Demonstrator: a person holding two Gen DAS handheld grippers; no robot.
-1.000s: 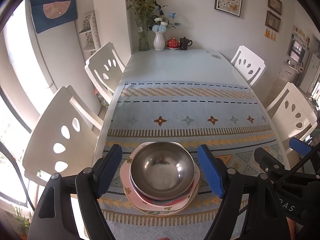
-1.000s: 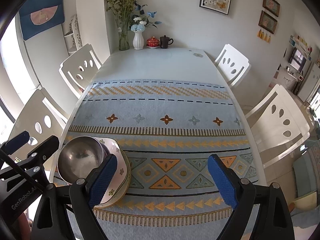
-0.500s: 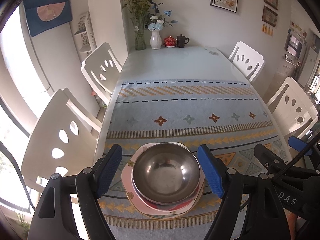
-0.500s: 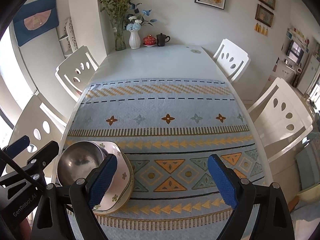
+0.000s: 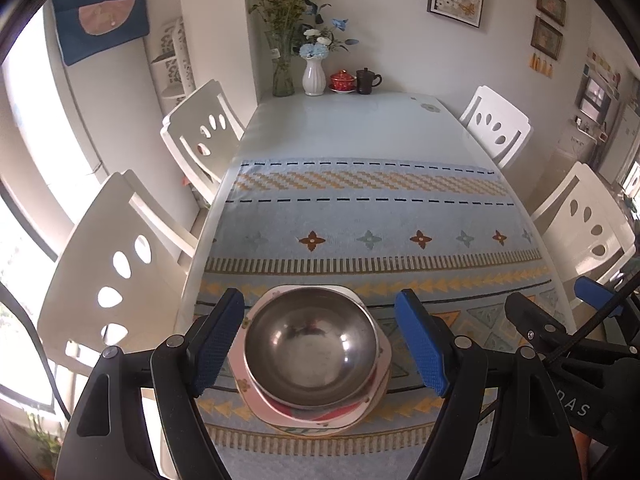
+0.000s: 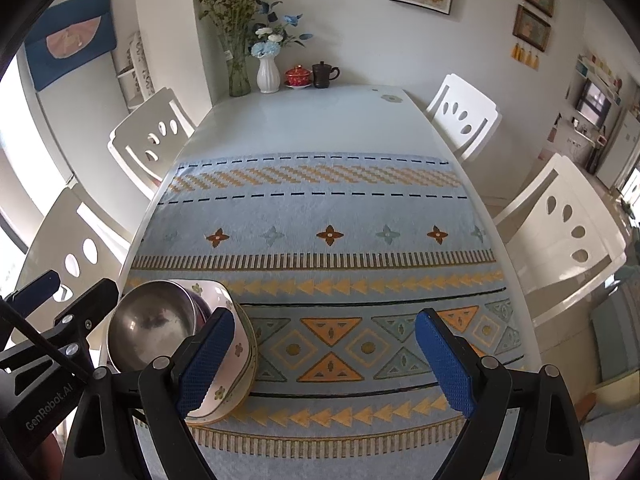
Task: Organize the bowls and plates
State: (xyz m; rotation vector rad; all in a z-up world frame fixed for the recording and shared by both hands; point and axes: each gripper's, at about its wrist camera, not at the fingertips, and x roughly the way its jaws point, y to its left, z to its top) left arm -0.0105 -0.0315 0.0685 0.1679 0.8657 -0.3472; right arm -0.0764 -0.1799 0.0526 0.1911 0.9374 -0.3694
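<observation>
Left gripper (image 5: 320, 344) released, jaws straddling the steel bowl (image 5: 310, 346) without contact.
Bowl sits on floral plates (image 5: 312, 414); right gripper (image 6: 324, 364) released, beside stack.

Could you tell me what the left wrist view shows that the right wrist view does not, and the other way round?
Only the left wrist view shows the steel bowl from straight above, centred between the open left tongs, with a red-patterned dish under it.

Only the right wrist view shows the flowered bowl's outer wall from the side, and bare tablecloth between the open right tongs.

Both show the same stack of dishes, the white vase and the dark mug at the table's far end.
</observation>
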